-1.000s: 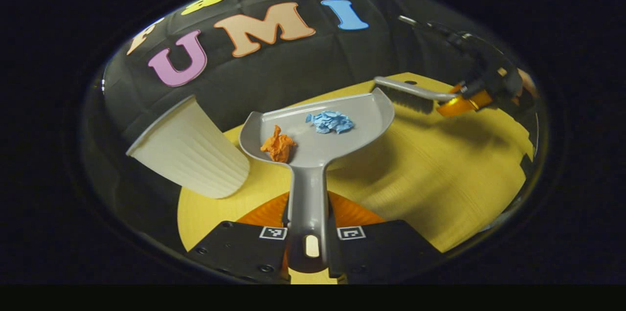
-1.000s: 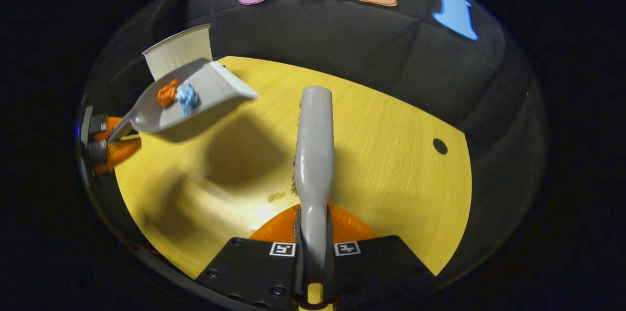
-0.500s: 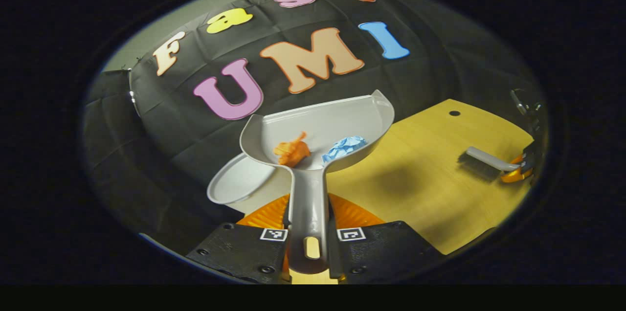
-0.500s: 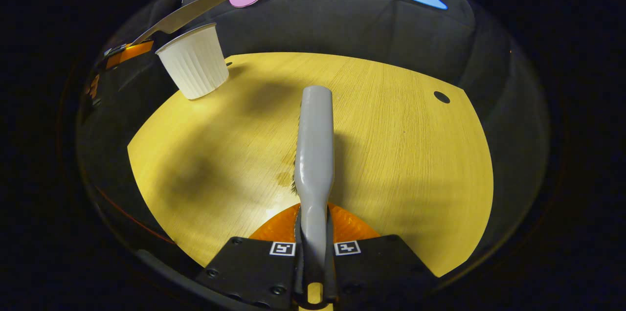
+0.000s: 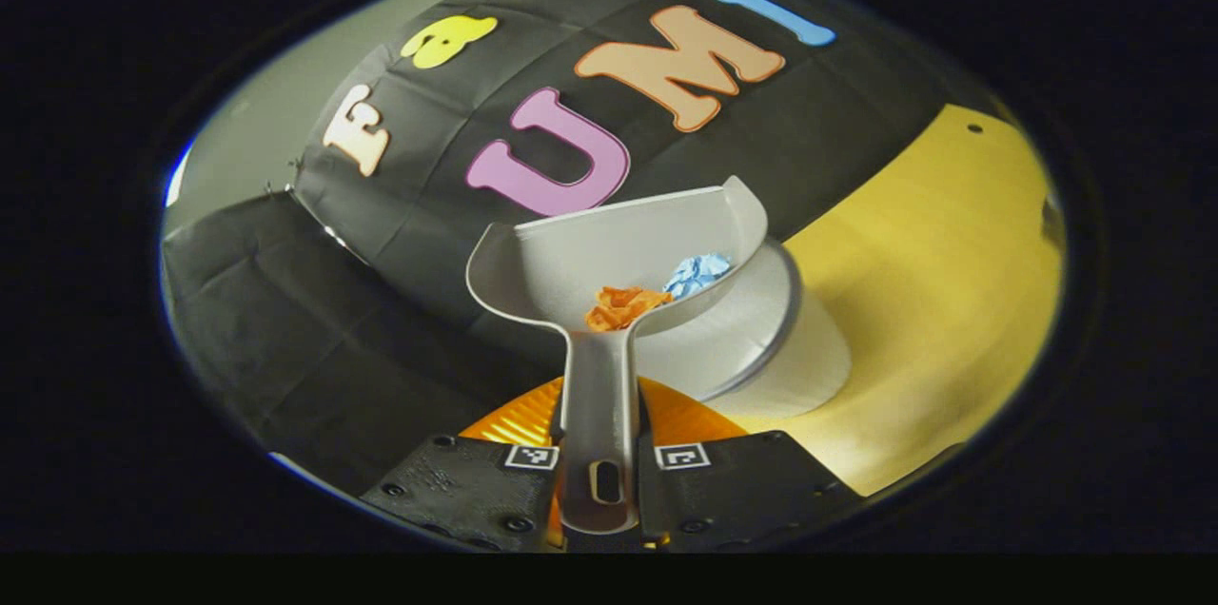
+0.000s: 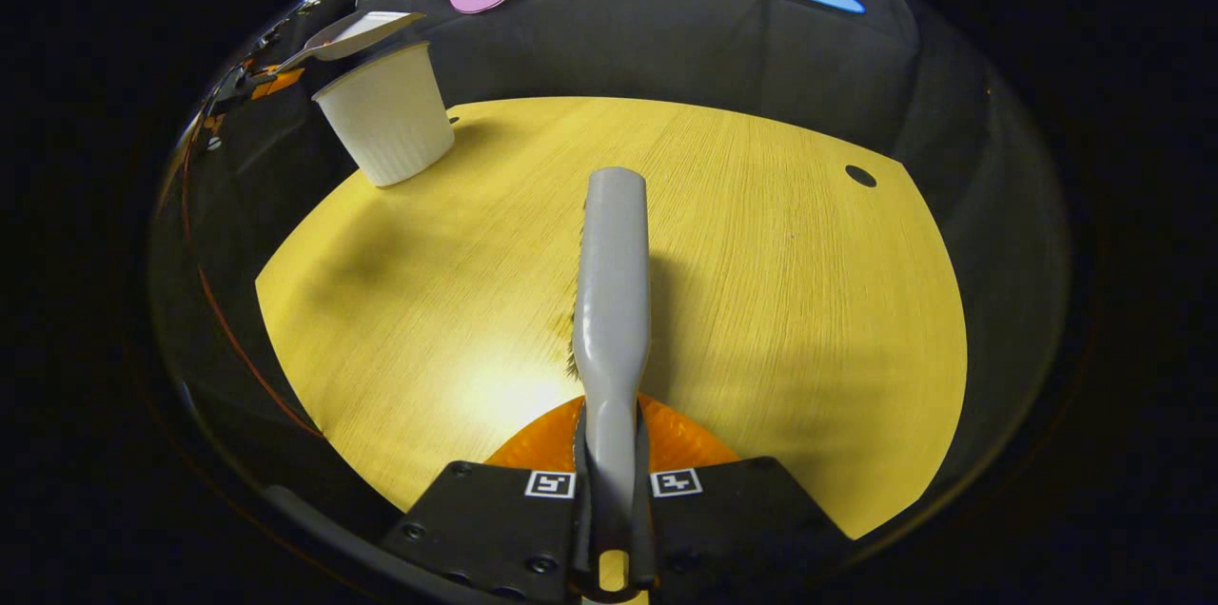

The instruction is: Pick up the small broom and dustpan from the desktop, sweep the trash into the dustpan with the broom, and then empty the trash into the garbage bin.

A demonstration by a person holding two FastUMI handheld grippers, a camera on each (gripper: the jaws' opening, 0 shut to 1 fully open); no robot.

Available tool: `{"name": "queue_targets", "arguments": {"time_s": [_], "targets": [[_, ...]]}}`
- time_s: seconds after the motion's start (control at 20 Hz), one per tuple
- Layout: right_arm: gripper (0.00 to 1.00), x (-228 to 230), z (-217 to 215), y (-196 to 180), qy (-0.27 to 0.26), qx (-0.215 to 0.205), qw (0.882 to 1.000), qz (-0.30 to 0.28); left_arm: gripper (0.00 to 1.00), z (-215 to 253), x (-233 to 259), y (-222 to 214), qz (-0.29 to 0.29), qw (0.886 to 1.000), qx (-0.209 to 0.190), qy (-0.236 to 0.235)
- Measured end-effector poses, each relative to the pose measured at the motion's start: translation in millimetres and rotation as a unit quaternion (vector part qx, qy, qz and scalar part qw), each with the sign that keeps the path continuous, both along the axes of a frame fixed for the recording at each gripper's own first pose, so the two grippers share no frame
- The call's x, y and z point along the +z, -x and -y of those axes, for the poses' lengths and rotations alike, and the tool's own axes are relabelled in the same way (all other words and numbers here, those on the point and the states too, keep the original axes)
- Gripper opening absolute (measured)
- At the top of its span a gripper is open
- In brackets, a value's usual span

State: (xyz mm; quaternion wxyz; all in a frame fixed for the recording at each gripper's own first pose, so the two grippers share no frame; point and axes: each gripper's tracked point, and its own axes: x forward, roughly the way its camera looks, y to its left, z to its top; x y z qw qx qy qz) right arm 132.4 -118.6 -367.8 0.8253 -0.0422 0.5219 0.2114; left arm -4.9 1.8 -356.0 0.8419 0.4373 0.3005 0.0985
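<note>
In the left gripper view my left gripper (image 5: 599, 481) is shut on the handle of the grey dustpan (image 5: 571, 253), held in the air. An orange paper wad (image 5: 623, 305) and a blue paper wad (image 5: 697, 274) lie in the pan near the handle. The white ribbed garbage bin (image 5: 761, 339) stands right behind and under the pan. In the right gripper view my right gripper (image 6: 611, 496) is shut on the grey broom (image 6: 611, 291), which lies low over the yellow desktop (image 6: 790, 301). There the dustpan (image 6: 357, 31) hangs above the bin (image 6: 385, 115) at far left.
The desktop (image 5: 933, 243) ends at a curved front edge, with a small round hole (image 6: 860, 175) at its far right. The black cloth wall stands behind the bin and the table.
The left gripper has carried the dustpan over to the bin, which now sits right behind it. The two wads have slid toward the handle. The broom has stayed nearly still.
</note>
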Motion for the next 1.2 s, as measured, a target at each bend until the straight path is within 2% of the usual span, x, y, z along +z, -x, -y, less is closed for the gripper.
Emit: {"name": "queue_targets", "arguments": {"time_s": [0.1,0.15,0.35,0.5,0.7,0.85,0.9,0.95,1.1,1.2], "targets": [[0.13,2,0,-2,0.002,0.006,1.000,-0.003,0.20,2,-1,3,-0.027,0.998,-0.015,-0.058],[0.13,3,0,-2,0.003,0.009,1.000,-0.004,0.23,2,-1,3,-0.039,0.995,-0.030,-0.083],[0.13,7,-1,-6,0.005,0.014,1.000,-0.010,0.23,-13,-4,4,-0.081,0.979,-0.072,-0.172],[0.13,11,1,-9,0.004,0.018,1.000,-0.010,0.22,-17,3,5,-0.101,0.959,-0.101,-0.245],[0.13,10,1,-7,0.007,0.023,1.000,-0.005,0.24,-26,21,1,-0.125,0.916,-0.135,-0.356],[0.13,8,0,-6,0.008,0.026,1.000,-0.002,0.22,-27,20,3,-0.146,0.888,-0.167,-0.402],[0.13,9,-1,-6,0.010,0.026,1.000,0.000,0.22,-26,22,0,-0.147,0.885,-0.170,-0.407],[0.13,9,-2,-5,0.010,0.026,1.000,0.002,0.22,-29,22,0,-0.144,0.892,-0.161,-0.398],[0.13,12,-1,-4,0.007,0.021,1.000,0.007,0.22,-28,25,4,-0.105,0.940,-0.113,-0.304],[0.13,16,1,-4,0.003,0.016,1.000,0.010,0.21,-23,25,4,-0.074,0.965,-0.083,-0.238]]}}
